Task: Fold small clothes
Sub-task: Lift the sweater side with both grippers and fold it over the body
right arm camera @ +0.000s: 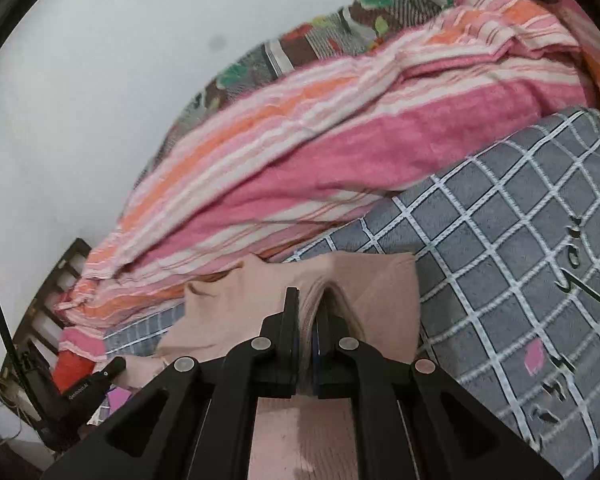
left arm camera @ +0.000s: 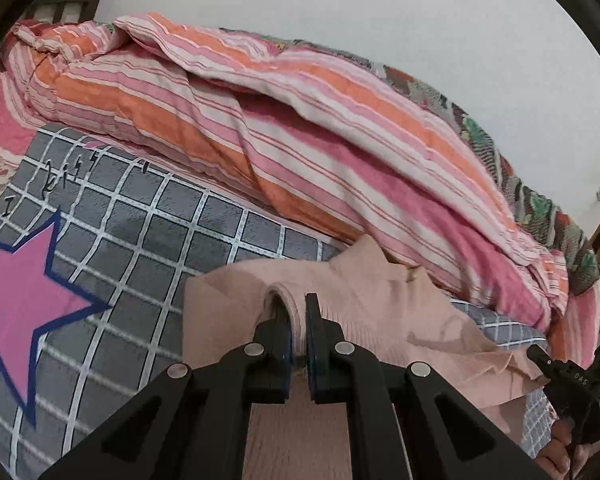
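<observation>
A small pale pink knit garment (left arm camera: 376, 304) is held up over a grey checked bed sheet (left arm camera: 148, 232). My left gripper (left arm camera: 296, 320) is shut on a ribbed edge of the garment, which bulges out between its fingers. In the right wrist view my right gripper (right arm camera: 308, 316) is shut on another ribbed edge of the same garment (right arm camera: 380, 292). The cloth spans between both grippers and drapes down under them. The right gripper (left arm camera: 556, 368) shows at the lower right of the left wrist view, the left gripper (right arm camera: 104, 372) at the lower left of the right wrist view.
A bunched pink, orange and white striped quilt (left arm camera: 300, 128) lies along the far side of the bed, with a patterned blanket (left arm camera: 540, 184) behind it against a white wall. A pink star print (left arm camera: 16, 292) marks the sheet. A dark slatted bed frame (right arm camera: 52, 292) stands at the end.
</observation>
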`<control>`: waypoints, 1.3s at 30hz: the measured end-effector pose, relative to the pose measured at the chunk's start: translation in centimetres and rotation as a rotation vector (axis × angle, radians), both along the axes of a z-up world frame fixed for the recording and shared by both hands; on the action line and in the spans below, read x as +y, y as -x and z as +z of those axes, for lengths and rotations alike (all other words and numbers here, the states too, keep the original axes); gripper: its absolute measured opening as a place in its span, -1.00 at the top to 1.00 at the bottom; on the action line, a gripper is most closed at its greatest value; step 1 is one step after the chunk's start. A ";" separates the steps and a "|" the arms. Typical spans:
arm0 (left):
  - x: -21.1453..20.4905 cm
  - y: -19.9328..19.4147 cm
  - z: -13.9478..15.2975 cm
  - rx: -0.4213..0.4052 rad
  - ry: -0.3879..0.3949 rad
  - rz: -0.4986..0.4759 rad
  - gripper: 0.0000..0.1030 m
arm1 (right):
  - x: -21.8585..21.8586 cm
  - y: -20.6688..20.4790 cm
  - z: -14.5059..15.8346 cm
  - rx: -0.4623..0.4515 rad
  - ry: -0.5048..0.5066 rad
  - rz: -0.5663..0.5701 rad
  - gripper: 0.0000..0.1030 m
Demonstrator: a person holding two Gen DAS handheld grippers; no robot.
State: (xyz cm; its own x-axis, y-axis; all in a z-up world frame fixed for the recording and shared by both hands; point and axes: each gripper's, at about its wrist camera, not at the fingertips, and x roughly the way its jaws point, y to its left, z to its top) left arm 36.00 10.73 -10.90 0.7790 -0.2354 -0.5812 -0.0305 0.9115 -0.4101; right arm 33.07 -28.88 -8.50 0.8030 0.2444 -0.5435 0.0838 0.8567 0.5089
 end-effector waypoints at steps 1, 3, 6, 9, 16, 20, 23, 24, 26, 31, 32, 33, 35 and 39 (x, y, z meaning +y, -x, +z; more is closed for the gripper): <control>0.0 -0.3 -0.2 0.005 0.005 -0.003 0.87 | 0.2 -0.7 -0.3 0.011 0.016 -0.002 0.91; 0.2 -0.9 -0.7 0.019 0.022 -0.005 0.83 | 0.5 -1.7 -0.7 0.018 0.046 -0.004 0.89; 0.8 -1.2 -1.2 0.025 0.057 -0.017 0.42 | 0.7 -3.1 -1.8 0.043 0.061 0.037 0.66; 1.3 -0.5 -1.2 0.003 0.082 -0.011 0.20 | 0.3 -3.0 -2.7 0.067 0.069 0.048 0.42; -0.3 2.7 -1.4 0.009 0.050 -0.070 0.19 | -0.4 1.7 -1.2 0.076 0.151 0.091 0.37; -0.9 5.7 -1.5 0.013 0.033 -0.075 0.14 | -0.4 5.6 -1.1 0.055 0.168 0.106 0.09; -1.1 8.3 -1.8 0.009 0.021 -0.087 -0.09 | -0.1 8.6 -1.8 0.057 0.176 0.125 0.07; -1.3 9.7 -2.1 0.013 0.005 -0.095 -0.09 | 0.0 9.4 -2.2 0.064 0.165 0.138 0.07; -1.4 11.7 -2.8 0.024 -0.008 -0.102 -0.09 | 0.1 10.3 -2.9 0.092 0.142 0.151 0.06; -0.5 14.9 -4.7 0.099 0.053 -0.106 -0.09 | 0.1 11.9 -4.7 0.154 0.093 0.153 0.06; -0.5 14.9 -4.9 0.107 0.061 -0.109 -0.09 | 0.2 12.0 -5.1 0.172 0.078 0.163 0.06; -0.5 14.8 -5.2 0.115 0.069 -0.113 -0.09 | 0.3 11.9 -5.5 0.186 0.057 0.171 0.06; -0.3 14.4 -5.5 0.122 0.082 -0.104 -0.09 | 0.4 11.7 -5.9 0.195 0.042 0.163 0.06; 0.6 13.0 -6.0 0.138 0.154 -0.074 -0.08 | 0.8 10.9 -6.0 0.198 0.019 0.153 0.01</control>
